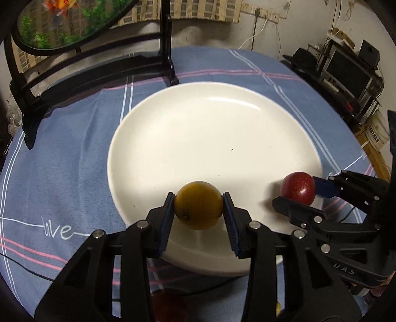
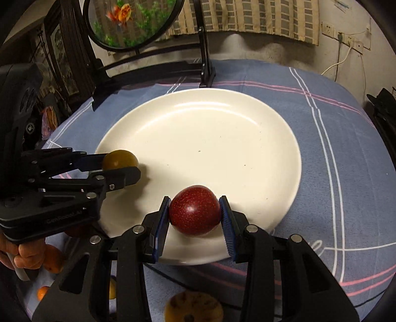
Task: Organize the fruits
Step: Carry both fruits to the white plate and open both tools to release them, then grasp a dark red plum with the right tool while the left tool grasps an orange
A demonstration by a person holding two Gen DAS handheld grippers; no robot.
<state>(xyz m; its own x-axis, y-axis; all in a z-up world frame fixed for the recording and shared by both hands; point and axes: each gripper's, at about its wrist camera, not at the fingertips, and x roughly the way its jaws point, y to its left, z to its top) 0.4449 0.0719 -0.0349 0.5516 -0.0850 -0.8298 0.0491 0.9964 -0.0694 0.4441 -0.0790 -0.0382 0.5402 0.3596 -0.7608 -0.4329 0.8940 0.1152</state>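
Observation:
A large white plate [image 1: 217,128] lies on a blue striped tablecloth; it also shows in the right wrist view [image 2: 210,138]. My left gripper [image 1: 198,205] is shut on a yellow-orange round fruit [image 1: 198,204] over the plate's near rim. My right gripper [image 2: 194,210] is shut on a dark red round fruit [image 2: 194,210] over the plate's near edge. The red fruit [image 1: 298,187] and right gripper show at the right of the left wrist view. The yellow fruit [image 2: 120,159] and left gripper show at the left of the right wrist view.
A black stand [image 1: 165,49] with a round fish picture [image 2: 131,19] stands behind the plate. More fruits lie near me below the grippers: a yellow speckled one [image 2: 193,307], orange ones [image 2: 53,258] at left. Shelves with electronics [image 1: 346,71] stand at far right.

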